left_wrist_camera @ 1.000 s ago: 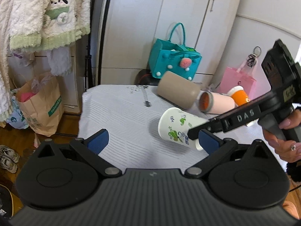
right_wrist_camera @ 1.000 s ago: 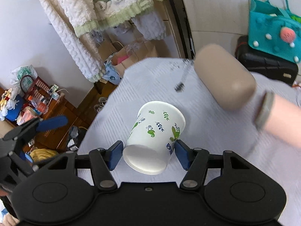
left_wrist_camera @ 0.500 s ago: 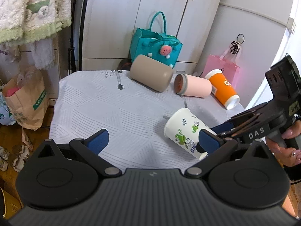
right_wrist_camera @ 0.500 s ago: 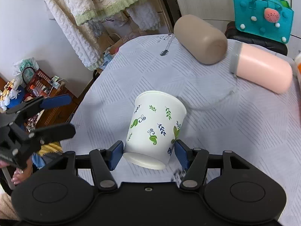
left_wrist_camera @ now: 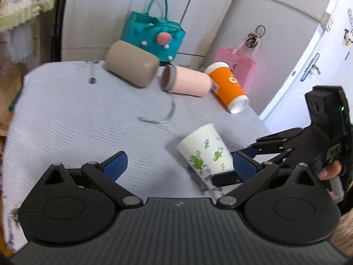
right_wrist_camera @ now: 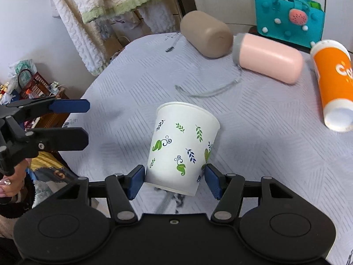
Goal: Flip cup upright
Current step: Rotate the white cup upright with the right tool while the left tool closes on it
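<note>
A white paper cup with green and blue leaf prints [right_wrist_camera: 183,148] is held near its base between the blue pads of my right gripper [right_wrist_camera: 175,180]. It stands almost upright, rim up, tilted a little, its base at the white tablecloth [right_wrist_camera: 264,154]. In the left wrist view the same cup [left_wrist_camera: 205,152] leans left, held by the right gripper [left_wrist_camera: 233,170]. My left gripper [left_wrist_camera: 178,164] is open and empty, to the left of the cup. It also shows in the right wrist view [right_wrist_camera: 72,119].
Three other cups lie on their sides at the far end: a beige one [left_wrist_camera: 131,63], a pink one with a grey strap [left_wrist_camera: 187,80] and an orange one [left_wrist_camera: 227,86]. A teal bag [left_wrist_camera: 153,33] and a pink bag [left_wrist_camera: 236,60] stand behind the table.
My right gripper has turned the paper cup from steeply tilted toward upright and lowered it to the tablecloth. The left gripper has stayed open and has drifted relative to the table.
</note>
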Motion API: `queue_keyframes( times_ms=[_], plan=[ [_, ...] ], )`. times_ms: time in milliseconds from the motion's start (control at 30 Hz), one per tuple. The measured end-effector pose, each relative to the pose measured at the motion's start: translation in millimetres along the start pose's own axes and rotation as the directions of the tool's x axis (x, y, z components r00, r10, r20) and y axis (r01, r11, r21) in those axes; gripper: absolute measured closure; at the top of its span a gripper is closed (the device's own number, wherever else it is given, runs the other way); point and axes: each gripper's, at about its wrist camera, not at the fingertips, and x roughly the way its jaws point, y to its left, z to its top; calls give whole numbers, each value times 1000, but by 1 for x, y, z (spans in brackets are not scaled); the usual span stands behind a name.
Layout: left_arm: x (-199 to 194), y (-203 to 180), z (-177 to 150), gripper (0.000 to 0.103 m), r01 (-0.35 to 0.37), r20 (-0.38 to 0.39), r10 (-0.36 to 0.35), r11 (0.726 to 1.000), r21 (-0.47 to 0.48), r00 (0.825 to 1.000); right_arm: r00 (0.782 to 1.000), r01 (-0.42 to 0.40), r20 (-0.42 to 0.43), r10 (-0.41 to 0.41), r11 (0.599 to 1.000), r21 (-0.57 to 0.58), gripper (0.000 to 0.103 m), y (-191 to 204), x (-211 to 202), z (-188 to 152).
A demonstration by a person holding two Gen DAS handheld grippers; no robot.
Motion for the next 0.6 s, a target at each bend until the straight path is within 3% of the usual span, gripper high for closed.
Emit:
queue_keyframes(
  times_ms=[300, 400, 600],
  plan=[
    [34, -25, 4, 0, 52, -59, -55, 998, -43, 997, 999, -37, 20, 37, 999, -6, 37, -13, -11, -15],
    [45, -29, 6, 0, 62, -77, -66, 997, -52, 995, 998, -60, 32, 61, 998, -22, 27, -17, -18, -19],
    [69, -32, 8, 0, 111, -131, -126, 987, -120, 983, 995, -85, 48, 86, 996, -18, 23, -29, -29, -23]
  ],
)
